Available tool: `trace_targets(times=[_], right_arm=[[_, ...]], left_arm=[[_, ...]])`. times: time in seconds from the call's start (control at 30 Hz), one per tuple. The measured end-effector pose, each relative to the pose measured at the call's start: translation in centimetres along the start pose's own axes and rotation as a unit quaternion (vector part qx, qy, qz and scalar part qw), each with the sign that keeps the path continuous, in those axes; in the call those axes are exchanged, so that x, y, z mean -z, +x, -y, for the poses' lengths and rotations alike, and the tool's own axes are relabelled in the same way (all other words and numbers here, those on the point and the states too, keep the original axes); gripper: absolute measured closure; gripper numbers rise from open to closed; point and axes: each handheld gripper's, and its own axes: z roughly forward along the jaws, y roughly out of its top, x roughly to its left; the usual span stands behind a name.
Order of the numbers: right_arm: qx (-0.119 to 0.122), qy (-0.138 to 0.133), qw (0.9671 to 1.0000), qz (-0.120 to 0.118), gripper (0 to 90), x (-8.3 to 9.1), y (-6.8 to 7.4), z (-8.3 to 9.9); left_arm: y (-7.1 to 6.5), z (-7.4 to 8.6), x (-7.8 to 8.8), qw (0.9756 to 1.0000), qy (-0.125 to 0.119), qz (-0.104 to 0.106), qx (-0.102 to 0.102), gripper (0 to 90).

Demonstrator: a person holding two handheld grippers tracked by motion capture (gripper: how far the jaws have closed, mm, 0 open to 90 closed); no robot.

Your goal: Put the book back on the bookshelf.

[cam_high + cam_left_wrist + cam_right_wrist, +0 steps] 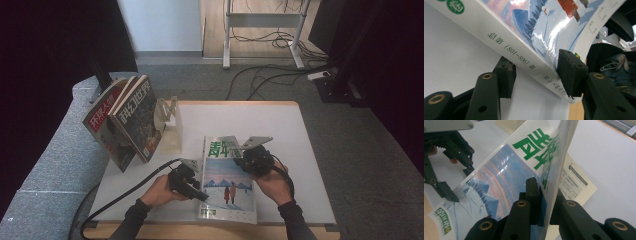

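Glossy magazine with a snowy blue cover and green title (227, 180): lies on the white rectangular tabletop (300, 150) near its front edge, right of the cream bookstand (170, 127) bearing two leaning magazines (131, 120). Right gripper (252, 152) is clenched on the lifted cover edge. Left gripper (202, 196) straddles the spine, one pad touching, the other just clear. Step judged: securing a two-sided grasp; next, the left must finish closing before lifting.

Your worktop (280, 125) is evenly bright under overhead light, its surroundings dark. Glare streaks the magazine (549, 27) cover's plastic wrap, and your nearest black fingers (532, 195) look soft, slightly blurred.
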Motion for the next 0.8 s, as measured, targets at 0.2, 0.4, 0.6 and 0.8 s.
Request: trace_targets(times=[0.2,0.4,0.6,0.8], right_arm=[[0.018,-0.029,0.9991,0.025,81.8,0.6,0.1,-1.9],[0.033,-0.034,0.9986,0.022,79.6,0.5,0.9,-2.4],[0.027,-0.038,0.9988,0.013,78.1,1.0,1.2,-1.5],[0.031,-0.034,0.9988,0.016,75.6,2.0,1.3,-1.2]], left_arm=[[0.9,-0.4,1.8,0.9983,-0.031,-0.048,-0.003,55.2],[0.0,0.8,2.3,0.9963,-0.039,-0.076,-0.015,57.2],[-1.4,1.4,2.6,0.9947,-0.045,-0.091,-0.019,61.0],[-2.2,2.0,3.0,0.9945,-0.051,-0.086,-0.028,65.1]])
